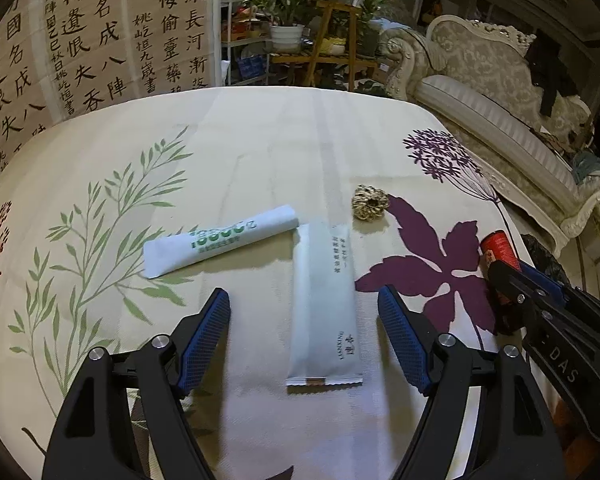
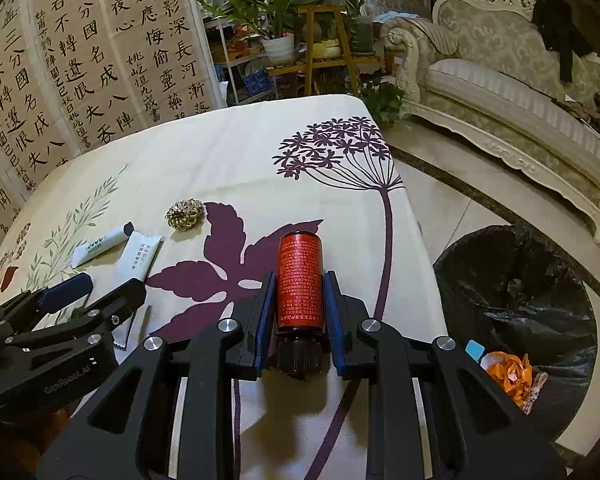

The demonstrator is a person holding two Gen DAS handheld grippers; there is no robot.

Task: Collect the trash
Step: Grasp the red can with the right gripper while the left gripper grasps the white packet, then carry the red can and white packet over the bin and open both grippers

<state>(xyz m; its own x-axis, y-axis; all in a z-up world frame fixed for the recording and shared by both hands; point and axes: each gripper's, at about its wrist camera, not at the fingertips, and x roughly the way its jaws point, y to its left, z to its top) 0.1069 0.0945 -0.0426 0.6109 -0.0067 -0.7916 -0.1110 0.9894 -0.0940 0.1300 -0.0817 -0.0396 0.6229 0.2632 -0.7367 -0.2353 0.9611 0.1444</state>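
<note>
Red bottle (image 2: 300, 280) pinched in my right gripper (image 2: 296, 280), cap end inward. Keep squeeze firm, swing right over black-lined bin (image 2: 512, 304). Left gripper (image 1: 304, 300) spread wide, straddling white sachet (image 1: 324, 304).

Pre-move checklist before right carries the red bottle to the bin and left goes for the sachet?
1. Right gripper on the red bottle: both pads against its sides. Ok.
2. Bottle lifted off the tablecloth: cannot tell.
3. Black-lined trash bin reachable: it stands on the floor just right of the table edge, mouth open, orange scrap already inside. Ok.
4. Left gripper: open, fingers either side of the white sachet, not closed yet. Ok.
5. Neighbouring white tube: its end touches the sachet's far end, so it may shift. Not ok.
6. Arms apart: left gripper sits clear of the bottle's path. Ok.
</note>
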